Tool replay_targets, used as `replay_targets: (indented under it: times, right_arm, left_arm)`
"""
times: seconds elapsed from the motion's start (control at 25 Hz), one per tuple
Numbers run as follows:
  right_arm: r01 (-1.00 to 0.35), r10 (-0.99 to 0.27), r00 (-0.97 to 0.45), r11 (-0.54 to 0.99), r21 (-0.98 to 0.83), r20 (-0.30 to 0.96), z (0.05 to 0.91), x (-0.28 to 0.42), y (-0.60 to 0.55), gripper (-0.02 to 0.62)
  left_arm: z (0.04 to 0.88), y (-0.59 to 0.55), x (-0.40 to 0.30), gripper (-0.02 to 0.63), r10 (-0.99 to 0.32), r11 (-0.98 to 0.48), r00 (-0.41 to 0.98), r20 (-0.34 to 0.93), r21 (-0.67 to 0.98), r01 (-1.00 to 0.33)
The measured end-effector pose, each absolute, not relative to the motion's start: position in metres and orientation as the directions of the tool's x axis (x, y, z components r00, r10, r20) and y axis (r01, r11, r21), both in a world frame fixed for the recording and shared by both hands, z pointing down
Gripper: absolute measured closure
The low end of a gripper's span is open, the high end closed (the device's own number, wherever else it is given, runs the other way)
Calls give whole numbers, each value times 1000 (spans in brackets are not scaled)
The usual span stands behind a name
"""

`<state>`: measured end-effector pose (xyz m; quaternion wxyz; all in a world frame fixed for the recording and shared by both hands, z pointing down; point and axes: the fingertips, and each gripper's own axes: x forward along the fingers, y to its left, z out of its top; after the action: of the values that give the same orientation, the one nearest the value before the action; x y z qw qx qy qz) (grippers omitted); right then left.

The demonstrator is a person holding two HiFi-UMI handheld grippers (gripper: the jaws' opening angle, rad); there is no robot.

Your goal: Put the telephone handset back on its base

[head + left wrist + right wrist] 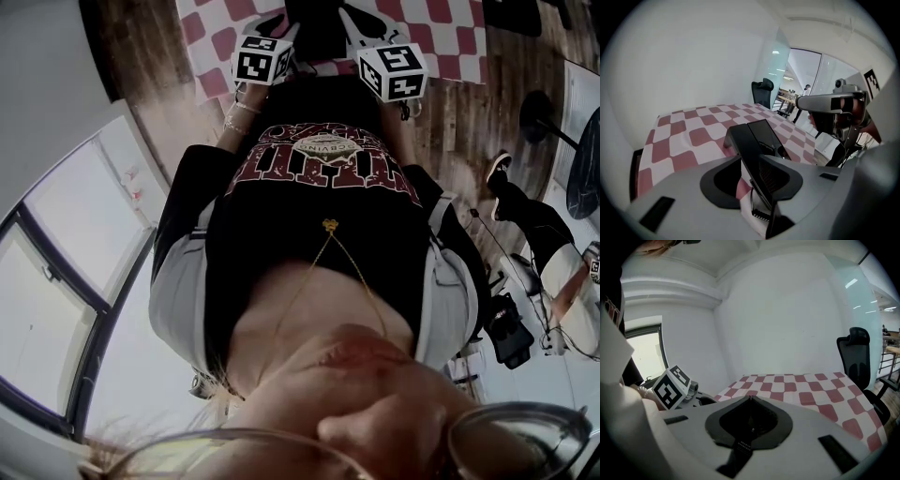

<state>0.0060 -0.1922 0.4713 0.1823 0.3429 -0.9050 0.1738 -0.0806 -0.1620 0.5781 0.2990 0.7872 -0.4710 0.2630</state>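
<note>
Where the head camera looks: red-and-white checked tablecloth (450,28) at 12 o'clock, with both grippers over it.
Left gripper (750,156): jaws spread wide, pads not seen pressing anything.
Handset: flat black plastic telephone handset (761,136) lies between those jaws, stretching toward 12 o'clock above the cloth.
Resting place: hidden by the gripper body; cannot tell what the handset lies in.
Right gripper (750,398): jaws closed tip to tip, empty, at 3 o'clock of the left.

No legible text found. Red lettering on the black T-shirt (323,169) (upside down, blurred) is unreadable.
</note>
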Motion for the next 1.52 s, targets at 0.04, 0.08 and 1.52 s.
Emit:
replay_targets:
  times: [0.04,0.08,1.52]
  right_arm:
    - [-682,-553,-700,707,-190,452,473,5,-192,574]
    - [-679,-549,-701,709,-190,455,475,5,-192,574]
    - [-677,-571,-711,714,-180,410,451,-24,-194,574]
  left_arm:
    - [577,-162,-79,482,-584,-382,422,693,225,-897]
    - [576,-161,-78,493,-585,-385,424,691,223,-895]
    - [485,-195,-49,592,-693,-499,526,493,198,-844]
